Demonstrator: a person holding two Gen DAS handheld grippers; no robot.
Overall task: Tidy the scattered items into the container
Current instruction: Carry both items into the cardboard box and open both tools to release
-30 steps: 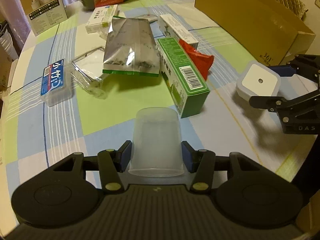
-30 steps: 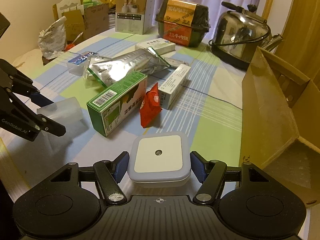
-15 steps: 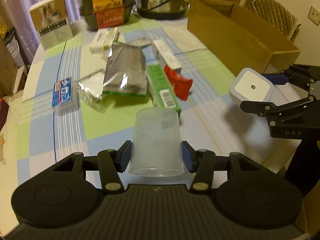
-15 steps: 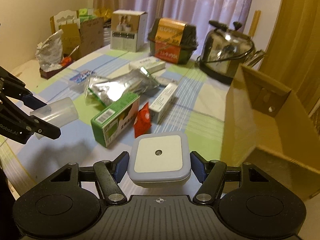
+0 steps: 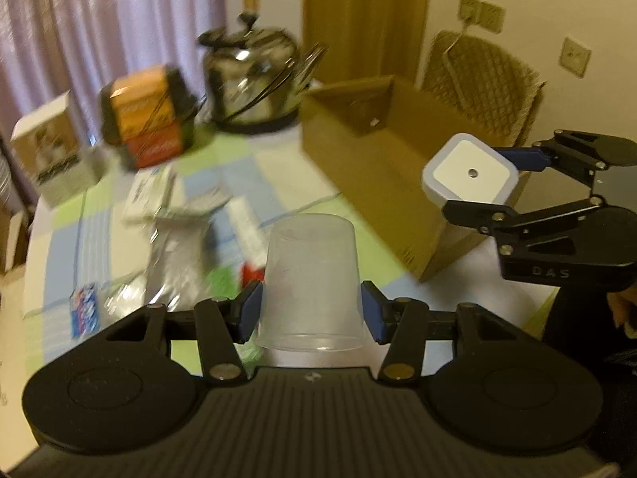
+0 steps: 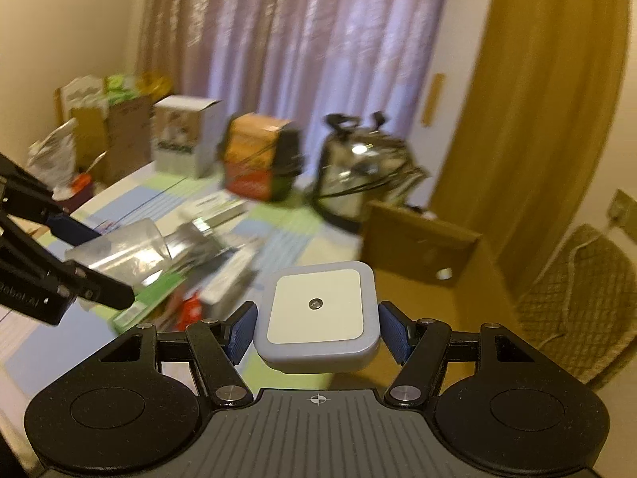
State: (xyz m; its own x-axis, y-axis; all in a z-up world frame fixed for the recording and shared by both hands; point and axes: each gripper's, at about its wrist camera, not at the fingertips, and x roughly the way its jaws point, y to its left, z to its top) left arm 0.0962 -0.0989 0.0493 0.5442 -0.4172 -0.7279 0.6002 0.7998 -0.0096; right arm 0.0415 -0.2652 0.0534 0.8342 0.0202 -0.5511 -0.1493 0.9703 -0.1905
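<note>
My left gripper (image 5: 310, 310) is shut on a clear plastic cup (image 5: 310, 279), held rim toward the camera, high above the table. My right gripper (image 6: 317, 328) is shut on a square white night light (image 6: 317, 310) with a grey rim. From the left wrist view, the night light (image 5: 469, 173) hangs over the near right corner of the open cardboard box (image 5: 370, 159). In the right wrist view the box (image 6: 422, 275) lies just beyond the night light, and the cup (image 6: 119, 249) shows at the left. Packets and boxes (image 5: 179, 247) stay scattered on the checked tablecloth, blurred.
A steel kettle (image 5: 254, 79) and a black-and-orange food container (image 5: 147, 117) stand at the table's far end, with a white carton (image 5: 51, 159) to their left. A wicker chair (image 6: 585, 298) sits behind the box. A curtain hangs beyond the table.
Both grippers have risen and tilted up with their loads, so the table looks lower and farther. The night light has moved from beside the box to over its near corner.
</note>
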